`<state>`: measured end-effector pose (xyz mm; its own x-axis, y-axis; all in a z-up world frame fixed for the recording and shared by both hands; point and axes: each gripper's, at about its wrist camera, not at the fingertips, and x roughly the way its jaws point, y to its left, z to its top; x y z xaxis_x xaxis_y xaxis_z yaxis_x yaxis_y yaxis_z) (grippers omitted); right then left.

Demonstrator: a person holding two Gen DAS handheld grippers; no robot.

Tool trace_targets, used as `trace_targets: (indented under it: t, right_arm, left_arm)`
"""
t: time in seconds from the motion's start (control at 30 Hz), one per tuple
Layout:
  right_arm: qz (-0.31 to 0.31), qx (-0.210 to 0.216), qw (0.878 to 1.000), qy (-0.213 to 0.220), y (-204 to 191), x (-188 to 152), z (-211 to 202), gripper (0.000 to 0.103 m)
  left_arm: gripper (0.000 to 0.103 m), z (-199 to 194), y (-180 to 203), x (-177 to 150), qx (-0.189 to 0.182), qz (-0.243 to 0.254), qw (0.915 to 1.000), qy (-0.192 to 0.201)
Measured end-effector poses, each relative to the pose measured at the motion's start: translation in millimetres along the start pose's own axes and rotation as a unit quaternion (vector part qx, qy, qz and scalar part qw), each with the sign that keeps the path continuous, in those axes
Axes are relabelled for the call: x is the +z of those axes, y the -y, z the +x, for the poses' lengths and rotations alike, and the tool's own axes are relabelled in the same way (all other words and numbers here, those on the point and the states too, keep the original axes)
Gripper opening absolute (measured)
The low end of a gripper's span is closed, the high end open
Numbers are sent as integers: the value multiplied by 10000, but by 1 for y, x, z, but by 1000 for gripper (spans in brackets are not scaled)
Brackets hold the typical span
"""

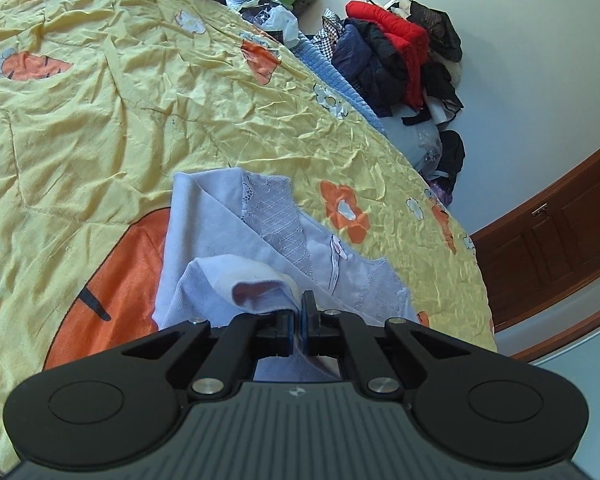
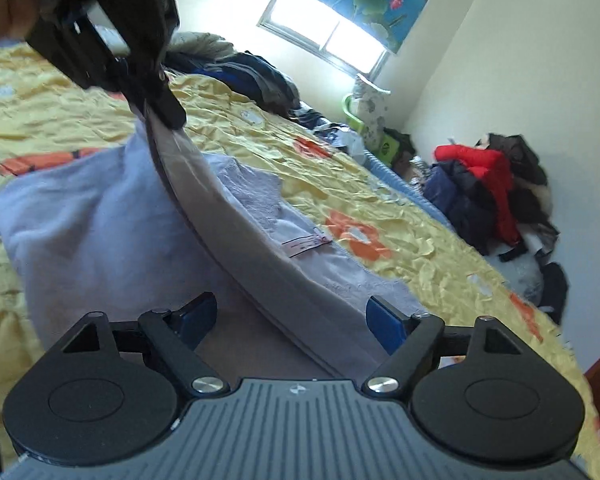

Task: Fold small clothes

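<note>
A small pale lilac garment point(image 1: 236, 232) with lace panels lies on the yellow quilt point(image 1: 100, 112). My left gripper point(image 1: 298, 312) is shut on a folded edge of it, lifted off the bed. In the right wrist view the same garment point(image 2: 100, 232) stretches as a taut band from the left gripper point(image 2: 168, 112) at upper left down to my right gripper point(image 2: 292, 320). The right gripper is open, its blue pads on either side of the cloth edge. A white label point(image 2: 306, 245) shows on the garment.
The quilt has orange flower patches point(image 1: 344, 210). A pile of dark and red clothes point(image 1: 396, 52) lies on the floor past the bed's right edge. A wooden cabinet point(image 1: 560, 236) stands at right. A window point(image 2: 328, 28) and cluttered clothes sit beyond the bed.
</note>
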<state>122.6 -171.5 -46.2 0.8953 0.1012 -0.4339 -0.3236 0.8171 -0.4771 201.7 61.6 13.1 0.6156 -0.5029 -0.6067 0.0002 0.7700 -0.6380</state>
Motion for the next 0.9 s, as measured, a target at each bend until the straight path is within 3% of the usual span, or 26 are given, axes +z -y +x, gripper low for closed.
trace_targets:
  t: [0.1, 0.2, 0.3, 0.63, 0.9]
  right_arm:
    - [460, -300, 9983, -210, 21, -5, 1, 28]
    - [900, -258, 9943, -518, 48, -18, 7, 7]
    - [953, -160, 9941, -484, 58, -24, 4, 4]
    - [454, -632, 9970, -39, 65, -3, -6, 4]
    - [378, -885, 9952, -165, 80, 7, 11, 4]
  left_arm:
    - [4, -1, -5, 2, 63, -12, 10000, 42]
    - [3, 1, -8, 2, 75, -32, 10000, 38]
    - [3, 3, -6, 0, 104, 20, 9999, 66]
    - [3, 1, 17, 17, 217, 522, 9978, 336]
    - [3, 32, 28, 34, 398, 697, 9963, 293]
